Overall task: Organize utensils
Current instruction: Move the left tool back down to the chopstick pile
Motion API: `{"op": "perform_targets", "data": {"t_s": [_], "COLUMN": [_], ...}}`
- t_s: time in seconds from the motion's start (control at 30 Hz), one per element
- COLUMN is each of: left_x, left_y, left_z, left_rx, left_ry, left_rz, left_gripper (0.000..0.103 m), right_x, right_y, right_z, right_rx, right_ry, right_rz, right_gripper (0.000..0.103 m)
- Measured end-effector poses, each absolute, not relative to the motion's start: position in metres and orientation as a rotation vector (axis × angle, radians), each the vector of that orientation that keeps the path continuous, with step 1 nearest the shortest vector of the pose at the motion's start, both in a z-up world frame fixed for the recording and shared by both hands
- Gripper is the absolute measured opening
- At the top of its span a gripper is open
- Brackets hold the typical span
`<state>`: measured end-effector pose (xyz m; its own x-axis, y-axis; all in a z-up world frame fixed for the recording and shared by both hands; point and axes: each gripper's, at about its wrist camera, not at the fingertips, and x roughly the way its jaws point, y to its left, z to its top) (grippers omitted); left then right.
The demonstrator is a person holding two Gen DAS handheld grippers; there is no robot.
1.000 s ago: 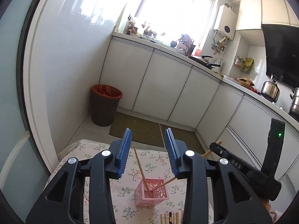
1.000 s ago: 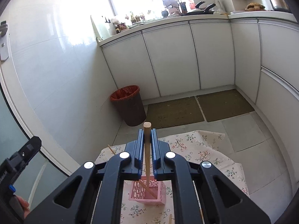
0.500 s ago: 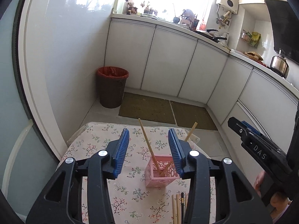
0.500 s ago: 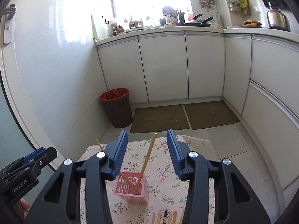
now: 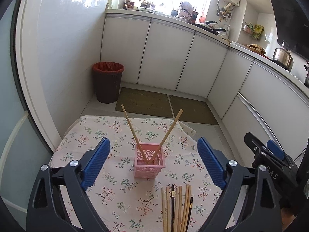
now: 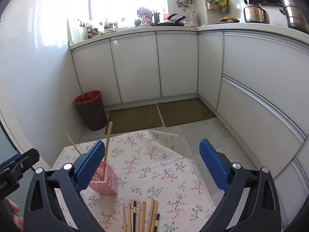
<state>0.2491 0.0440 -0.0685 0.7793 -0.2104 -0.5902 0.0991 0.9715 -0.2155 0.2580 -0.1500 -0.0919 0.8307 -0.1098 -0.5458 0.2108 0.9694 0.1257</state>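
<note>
A pink lattice holder (image 5: 149,163) stands on the floral tablecloth (image 5: 100,135) and holds two wooden chopsticks (image 5: 133,133) that lean apart in a V. The holder also shows in the right wrist view (image 6: 106,181), partly behind the left finger. A bundle of several wooden and black chopsticks (image 5: 176,208) lies flat in front of the holder, also seen in the right wrist view (image 6: 142,215). My left gripper (image 5: 153,164) is open wide and empty, above and behind the holder. My right gripper (image 6: 152,166) is open wide and empty, to the right of the holder.
A brown bin with a red liner (image 5: 107,82) stands on the floor by the wall. White cabinets (image 6: 173,65) and floor mats (image 6: 160,115) lie beyond the table's far edge. The other gripper's body shows at the right (image 5: 270,166) and at the left (image 6: 13,166).
My right gripper opened and let go of the chopstick, which now leans in the holder. Both grippers pulled back and opened wider; the chopstick bundle came into view.
</note>
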Motion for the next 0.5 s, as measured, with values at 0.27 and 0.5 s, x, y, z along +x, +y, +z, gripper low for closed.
{"op": "perform_targets", "data": {"t_s": [0.27,0.5], "left_x": [0.271,0.301], "left_y": [0.010,-0.014], "left_z": [-0.127,-0.231], "left_rx": [-0.153,-0.128], "left_ry": [0.985,1.314], "left_rz": [-0.285,-0.208], "left_gripper": [0.096,0.095], "right_x": [0.245,0.237], "right_y": [-0.186,-0.253], "right_z": [-0.167,-0.240], "right_rx": [0.137,0.468], "right_ry": [0.857,1.117], "right_rz": [-0.264,-0.289], "right_gripper": [0.097,0.097]}}
